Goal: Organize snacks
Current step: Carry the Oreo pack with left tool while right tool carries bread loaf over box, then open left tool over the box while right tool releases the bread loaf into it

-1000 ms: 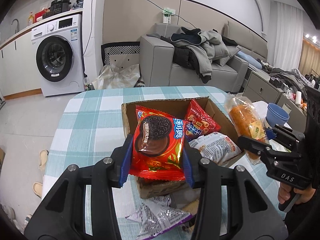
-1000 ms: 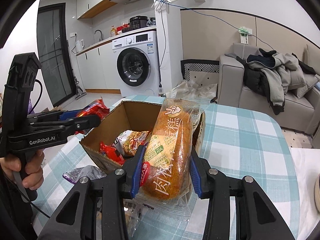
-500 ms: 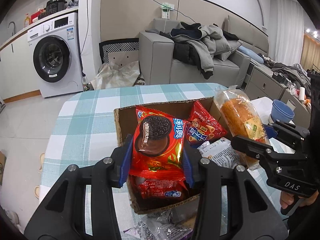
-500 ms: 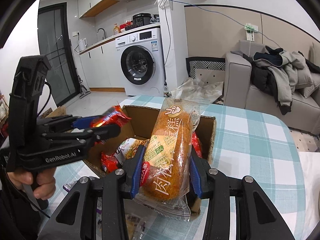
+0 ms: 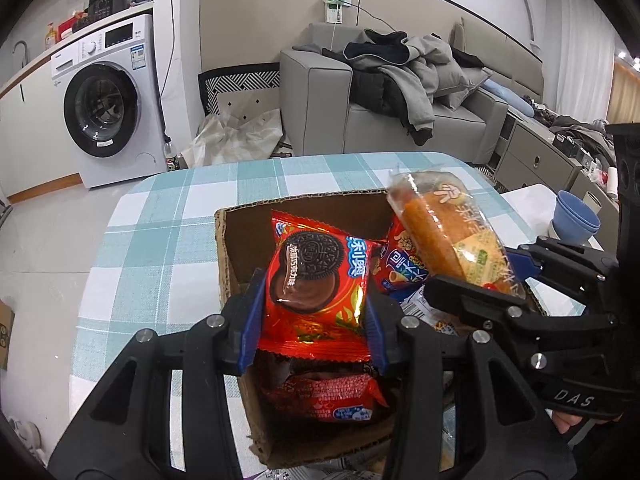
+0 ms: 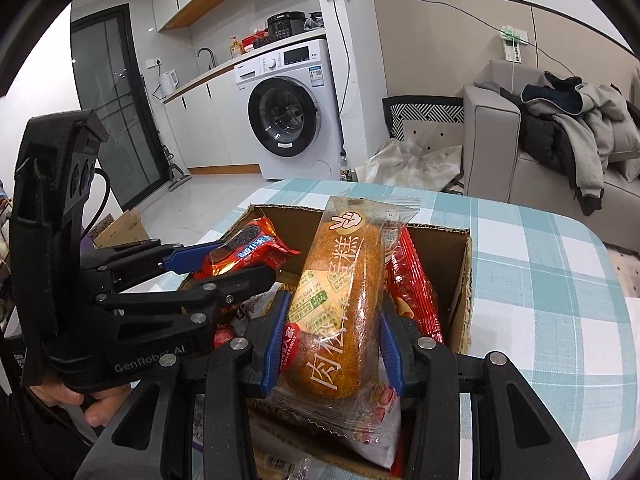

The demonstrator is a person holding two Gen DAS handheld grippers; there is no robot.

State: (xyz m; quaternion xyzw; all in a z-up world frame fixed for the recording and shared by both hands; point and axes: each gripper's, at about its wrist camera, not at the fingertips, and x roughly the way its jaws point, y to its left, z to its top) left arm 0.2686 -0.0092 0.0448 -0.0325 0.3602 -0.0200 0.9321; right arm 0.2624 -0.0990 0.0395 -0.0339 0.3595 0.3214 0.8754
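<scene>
An open cardboard box (image 5: 228, 248) (image 6: 460, 276) sits on the checked table and holds several snack packs. My left gripper (image 5: 314, 312) is shut on a red Oreo pack (image 5: 316, 280) and holds it over the box's near left part; it also shows in the right wrist view (image 6: 244, 248). My right gripper (image 6: 332, 336) is shut on a clear-wrapped orange bread cake (image 6: 340, 296) held over the box, and the cake shows at the right in the left wrist view (image 5: 448, 232). Another red pack (image 5: 332, 396) lies in the box below the Oreo pack.
The teal checked tablecloth (image 5: 160, 232) covers the table around the box. Loose wrappers (image 6: 288, 464) lie at the near edge. Blue bowls (image 5: 576, 220) stand off to the right. A washing machine (image 5: 108, 100) and a grey sofa (image 5: 360, 92) stand beyond the table.
Both grippers have moved forward with their packs and now hang over the open box. The bread cake has come in from the right, closer to the Oreo pack.
</scene>
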